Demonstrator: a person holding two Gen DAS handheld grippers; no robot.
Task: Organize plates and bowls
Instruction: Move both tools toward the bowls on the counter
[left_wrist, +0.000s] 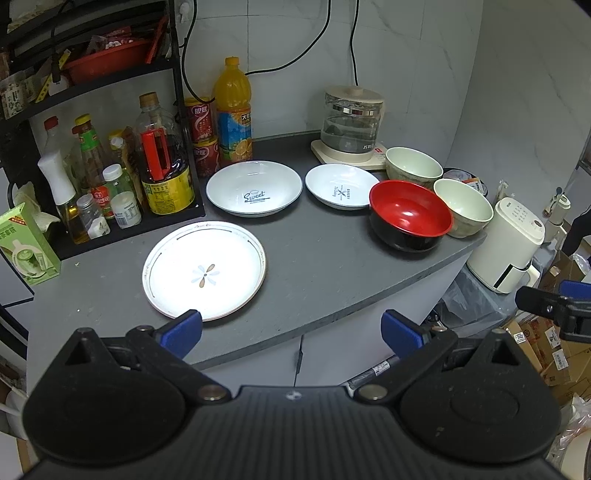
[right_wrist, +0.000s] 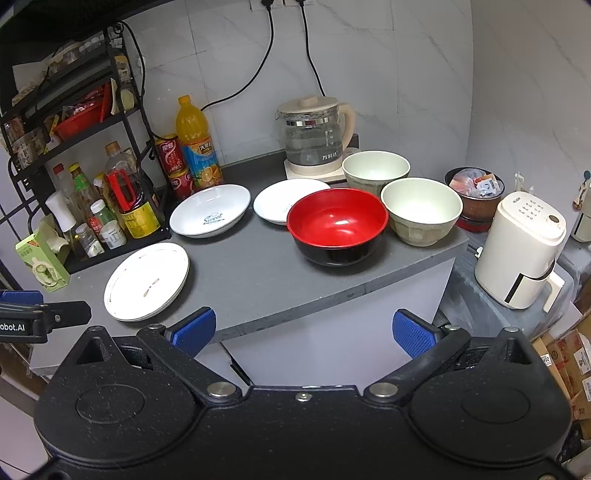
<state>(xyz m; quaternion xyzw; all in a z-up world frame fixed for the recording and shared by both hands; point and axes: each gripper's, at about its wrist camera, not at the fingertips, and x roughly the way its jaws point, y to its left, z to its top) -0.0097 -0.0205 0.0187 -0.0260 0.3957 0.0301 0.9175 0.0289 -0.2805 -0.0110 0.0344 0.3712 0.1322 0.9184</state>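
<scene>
A grey countertop (left_wrist: 317, 266) is carrying all the dishes, with a black condiment rack (left_wrist: 110, 206) crowding its left end and a glass kettle (left_wrist: 351, 125) sitting on a cream base at the back by the tiled wall. A cream appliance (right_wrist: 521, 254) is standing lower down, off the counter's right edge. Nearest the front left, a flat flower-patterned plate (left_wrist: 205, 269) is lying alone, well apart from the bowls. Behind it a deep white plate printed "Sweet" (left_wrist: 254, 187) is sitting just beside a smaller white plate (left_wrist: 341, 186), the two nearly touching at the rims. To the right, a red-and-black bowl (right_wrist: 338, 225) is standing upright, overlapping the smaller white plate in the right wrist view; whether they are touching I cannot tell. One pale green bowl (right_wrist: 421, 210) is sitting just beside it on the right, and a second pale green bowl (right_wrist: 375, 168) is standing behind them, close to the kettle base. An orange juice bottle (left_wrist: 233, 110) is rising next to the stacked red cans (left_wrist: 201, 134). The left gripper (left_wrist: 291, 326) is hovering before the counter's front edge with its blue pads (left_wrist: 183, 326) spread wide and nothing between them. The right gripper (right_wrist: 304, 326) is likewise hanging short of the counter, fingers apart and empty.
</scene>
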